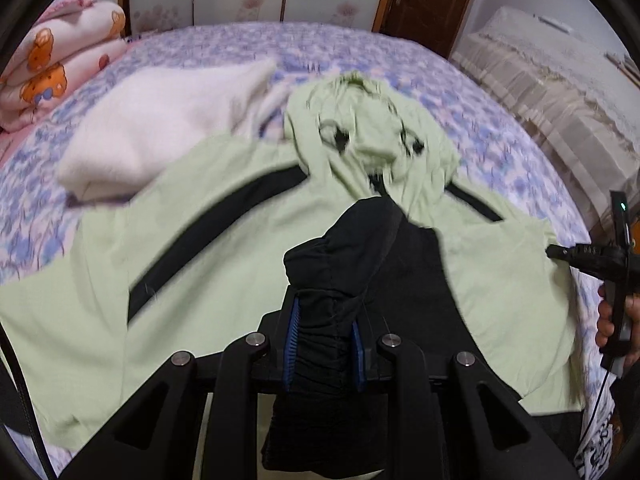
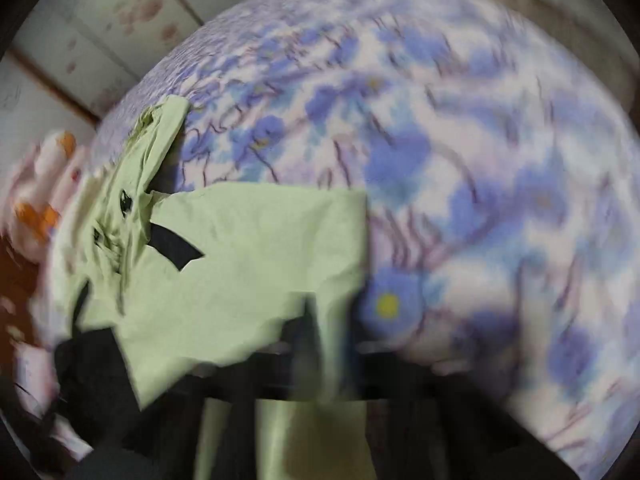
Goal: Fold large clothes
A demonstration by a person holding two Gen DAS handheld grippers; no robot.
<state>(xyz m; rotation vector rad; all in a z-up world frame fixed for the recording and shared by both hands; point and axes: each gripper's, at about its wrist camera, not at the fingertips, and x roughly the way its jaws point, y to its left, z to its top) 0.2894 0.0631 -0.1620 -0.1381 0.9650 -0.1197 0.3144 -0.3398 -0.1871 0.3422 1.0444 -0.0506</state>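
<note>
A light green hoodie (image 1: 224,272) with black stripes lies spread on the flowered bed sheet (image 1: 492,128), its hood (image 1: 372,132) crumpled toward the far side. My left gripper (image 1: 326,336) is shut on a bunched black part of the hoodie (image 1: 344,264), which stands up between the blue pads. At the hoodie's right edge, the right gripper (image 1: 554,251) touches the green sleeve. The right wrist view is blurred; there the right gripper (image 2: 332,344) is shut on a fold of the green sleeve (image 2: 256,256), which runs down between the fingers.
A folded white garment (image 1: 160,128) lies on the bed left of the hood. A pink bear-print quilt (image 1: 60,64) is stacked at the far left. A brown door (image 1: 432,0) and a covered piece of furniture (image 1: 540,80) stand beyond the bed. A hand (image 1: 612,320) holds the right gripper.
</note>
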